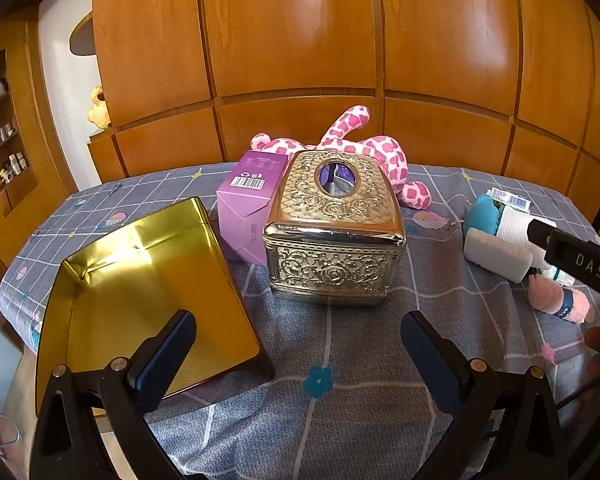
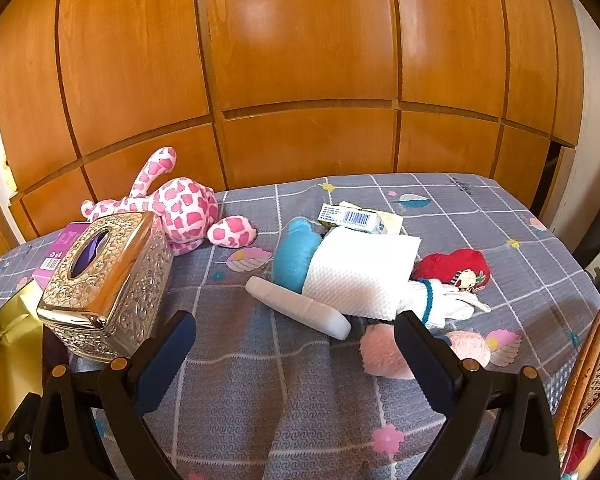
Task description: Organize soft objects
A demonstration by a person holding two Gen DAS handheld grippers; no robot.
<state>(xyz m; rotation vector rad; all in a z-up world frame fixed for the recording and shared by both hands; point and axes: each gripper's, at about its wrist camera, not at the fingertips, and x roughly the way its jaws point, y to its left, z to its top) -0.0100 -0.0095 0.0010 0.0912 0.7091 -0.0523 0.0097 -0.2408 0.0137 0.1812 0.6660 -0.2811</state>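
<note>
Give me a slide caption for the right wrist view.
Open right gripper above a quilted table, facing a soft pile: paper towel, blue plush, red-haired doll, pink plush.

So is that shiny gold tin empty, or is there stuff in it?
Empty. The left wrist view looks straight into the gold tin: only its bare shiny bottom and walls show. The soft toys lie on the table.

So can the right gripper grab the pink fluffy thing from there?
Probably yes. The right gripper is open, and the pink fluffy thing lies just ahead by its right finger, with nothing on top of it. The white pad sits beside it, not over it.
</note>
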